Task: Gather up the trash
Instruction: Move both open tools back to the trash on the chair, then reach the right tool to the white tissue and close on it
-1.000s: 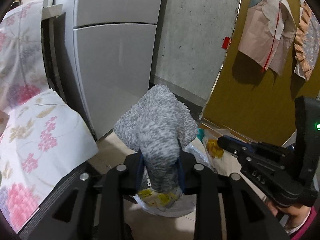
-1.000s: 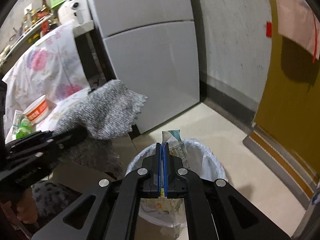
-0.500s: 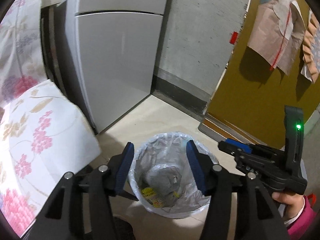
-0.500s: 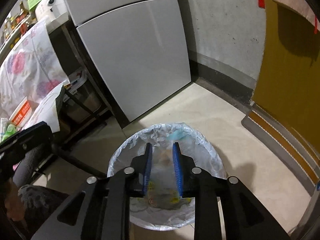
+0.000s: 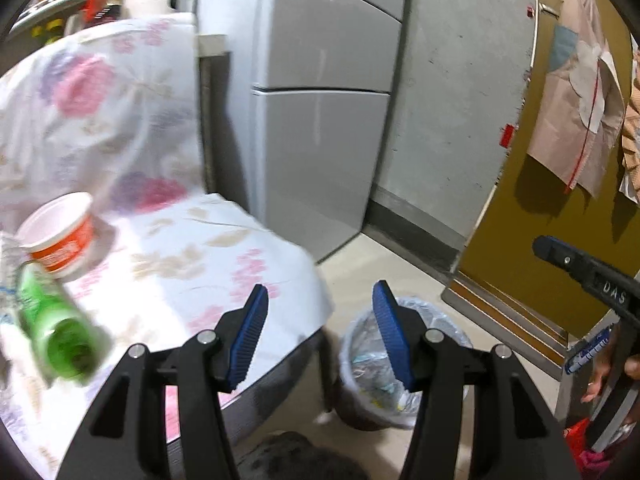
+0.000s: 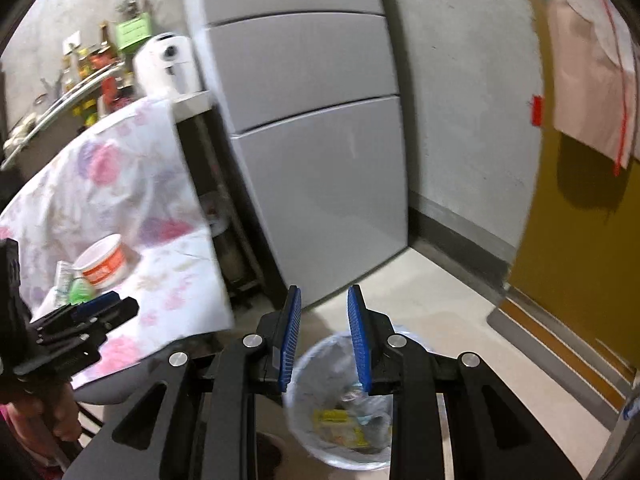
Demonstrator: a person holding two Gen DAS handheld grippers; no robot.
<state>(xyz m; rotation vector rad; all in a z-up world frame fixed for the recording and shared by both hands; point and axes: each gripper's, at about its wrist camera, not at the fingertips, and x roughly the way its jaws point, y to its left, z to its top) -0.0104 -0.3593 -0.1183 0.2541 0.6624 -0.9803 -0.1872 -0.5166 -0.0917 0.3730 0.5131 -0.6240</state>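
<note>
In the left wrist view the remaining trash is lying at the left edge of the frame, on the flowered tablecloth [image 5: 224, 248]: a white-and-orange cup [image 5: 60, 232] is standing upright at middle left, and just below it a green bottle [image 5: 60, 332] is lying on its side, its long axis running from upper left to lower right with the open mouth turned toward the camera. Both are sitting well to the left of the left gripper [image 5: 320, 332], which is the nearer tool by my reckoning. Its jaws are standing about half open with nothing between them. Lower right of centre, the lined trash bin [image 5: 356, 340] is sitting on the floor with wrappers inside.

In the right wrist view the cup [image 6: 102, 262] is showing at middle left, the right gripper [image 6: 324, 336] is hanging over the bin [image 6: 304, 364], parted narrowly and holding nothing.
</note>
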